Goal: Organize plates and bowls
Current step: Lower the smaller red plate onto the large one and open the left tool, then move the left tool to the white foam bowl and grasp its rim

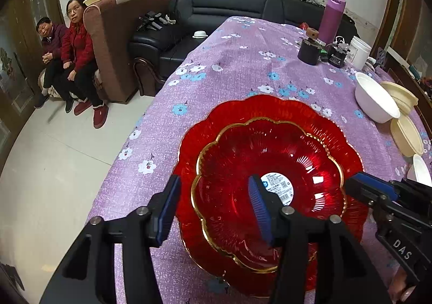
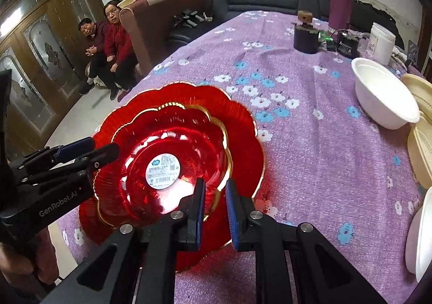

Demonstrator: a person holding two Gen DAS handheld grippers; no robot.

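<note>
Your left gripper [image 1: 213, 212] stands with its jaws spread astride the near-left rim of the red bowl [image 1: 270, 190]: one finger outside over the plate [image 1: 283, 106], the other inside the bowl, neither pad pressing the glass. Your right gripper [image 2: 213, 212] has its jaws drawn in on the bowl's near-right rim; from its own camera the gold edge runs between the pads, and they look to be pinching it, though a narrow gap shows. So the bowl sits directly ahead of and below both jaws, nested in the larger scalloped plate, and the pair rests on the purple cloth at the near-left part of the bench [image 2: 310, 142], close to its edge. Neither red dish has a long axis; what matters is that the rim crosses each pair of jaws squarely. I judge the bowl now hangs on your right hand alone, so that hand is the one placed to steady or lift it. The other dishes lie well apart to the right: a white bowl [image 2: 383, 96] tilted against cream bowls [image 2: 418, 93], and more white ones [image 2: 421, 239] at the near right edge. Farther back stand a dark cup [image 2: 306, 39], a purple flask [image 2: 340, 1] and a white tub [image 2: 382, 42].
</note>
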